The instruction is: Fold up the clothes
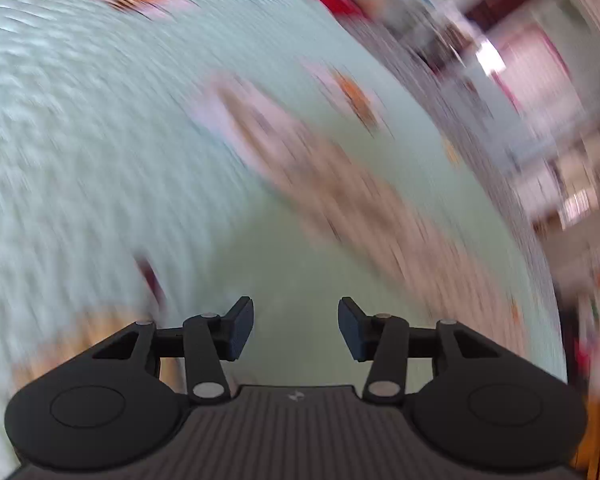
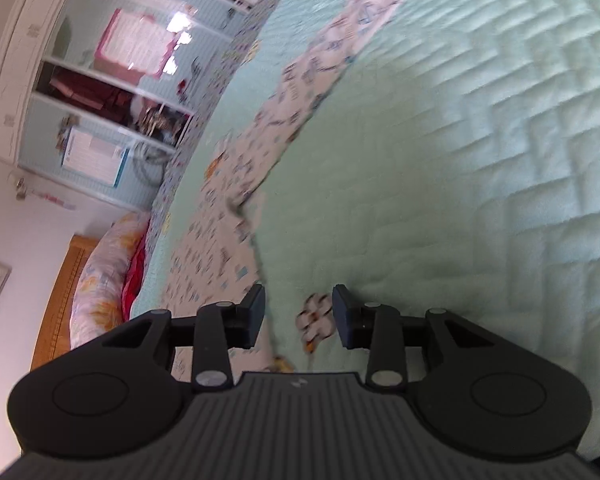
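Plainly, both tools hang over the bed with nothing between their jaws. In the right wrist view the right gripper has its jaws apart, and at the bottom centre of the frame only the mint quilted bedspread and a small printed motif show in the gap. The patterned garment, pale with small printed figures, lies just left of the left jaw; its edge passes close by that jaw, though whether the two touch I cannot tell. From there the garment runs as a long strip toward the upper centre of the frame, flat on the bedspread. Farther off, at the left edge, are a pillow and a wardrobe.

In the left wrist view the left gripper also stands with jaws apart over bare bedspread. Heavy blur covers the rest; a pale smear at mid-frame, well beyond the jaws, is probably the same garment.

As for progress, the garment looks long and narrow, which could fit a piece laid out full length or one already folded lengthwise. Its layers cannot be read here. No compact finished stack shows in either view.
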### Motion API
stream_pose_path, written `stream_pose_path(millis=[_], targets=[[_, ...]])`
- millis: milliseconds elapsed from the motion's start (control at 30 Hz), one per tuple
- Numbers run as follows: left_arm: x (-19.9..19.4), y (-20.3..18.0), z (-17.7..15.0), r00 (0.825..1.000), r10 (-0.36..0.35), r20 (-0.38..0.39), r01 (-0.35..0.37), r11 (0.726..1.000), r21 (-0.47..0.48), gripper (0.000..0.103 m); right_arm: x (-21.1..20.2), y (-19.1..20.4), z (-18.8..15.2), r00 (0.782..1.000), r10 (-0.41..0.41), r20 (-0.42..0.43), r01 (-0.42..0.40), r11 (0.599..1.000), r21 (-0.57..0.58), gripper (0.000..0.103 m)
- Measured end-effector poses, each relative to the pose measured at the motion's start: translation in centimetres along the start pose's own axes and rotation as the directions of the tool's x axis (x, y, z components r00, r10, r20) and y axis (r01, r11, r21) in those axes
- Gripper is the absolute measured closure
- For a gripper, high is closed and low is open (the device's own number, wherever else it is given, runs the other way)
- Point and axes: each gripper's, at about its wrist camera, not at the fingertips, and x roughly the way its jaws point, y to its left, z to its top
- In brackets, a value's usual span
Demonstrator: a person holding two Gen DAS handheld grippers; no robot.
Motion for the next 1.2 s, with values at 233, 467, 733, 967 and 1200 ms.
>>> stream_pose_path(millis=[233,467,733,967,1200], targets=[[-0.2,-2.6,-9.4,0.957,-0.140,-0.253,0.158,0.986,0.053,0.047,-1.1,1.4,-1.5,0.990,-0.009,-0.140,0.003,0.999,-0.046,0.055],[0.6,-2.9,-10.3,0.920,-0.201,-0.337,0.204,0.979,-0.027,0.046,-2.9,-1.2,-3.5,0.985,0.054,-0.165,-0.042,0.996,0.075,0.055],[1.0,-2.5,-11.4,0.912,-0.205,-0.354,0.196,0.979,-0.062,0.096,-2.5,-1.1,-4.3,0.978,0.061,-0.198,-0.048,0.996,0.069,0.058],[-0.3,-2.8,-12.2,0.917,-0.203,-0.345,0.199,0.979,-0.047,0.097,-2.0,-0.3,-5.0,0.974,0.001,-0.225,-0.001,1.000,0.004,0.099],[-2.4,-3.1,-13.0,0.916,-0.204,-0.345,0.213,0.977,-0.012,0.098,-4.7,2.0,-5.4,0.977,-0.034,-0.211,0.013,0.995,-0.100,0.102]])
